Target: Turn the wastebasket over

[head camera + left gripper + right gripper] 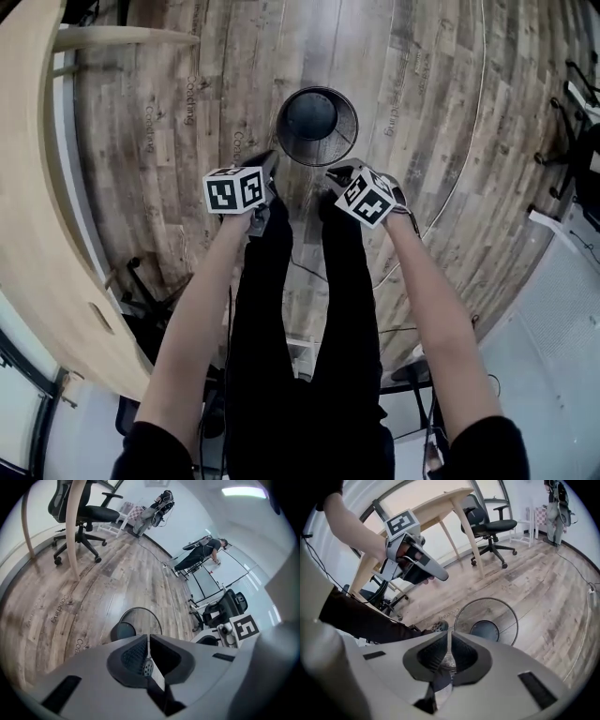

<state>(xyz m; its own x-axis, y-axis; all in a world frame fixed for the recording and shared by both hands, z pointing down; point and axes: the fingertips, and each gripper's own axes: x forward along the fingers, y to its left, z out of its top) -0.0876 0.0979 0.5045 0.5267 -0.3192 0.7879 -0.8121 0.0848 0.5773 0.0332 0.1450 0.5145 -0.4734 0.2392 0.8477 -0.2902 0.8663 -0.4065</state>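
"Hand-held grippers first: the left hand-held gripper (269, 161) is hovering just above the wastebasket (343, 131) with its jaws pressed together and nothing between them. The right hand-held gripper (336, 174) is doing the same on the other side."

"And the basket itself — where is it sitting?"

"It is standing on the wooden floor (431, 94), just ahead of the person's legs (300, 309), and neither tool is touching it. I am seeing the dark round base (311, 112) down through the mouth, so it appears to be standing mouth up, with the turning over not yet done."

"How is it going to handle, do you think?"

"It is looking like wire mesh — light, I am guessing, and stiff enough to keep its shape. A thing that light is likely to skid or tip if it is nudged on those smooth boards."

"So where are they going to take hold?"

"I am betting on the rim (281, 131), one tool on each side. The thin wire there is giving closed jaws something to pinch, but both pairs are needing to spread first. The mesh wall is offering far less to bite on."
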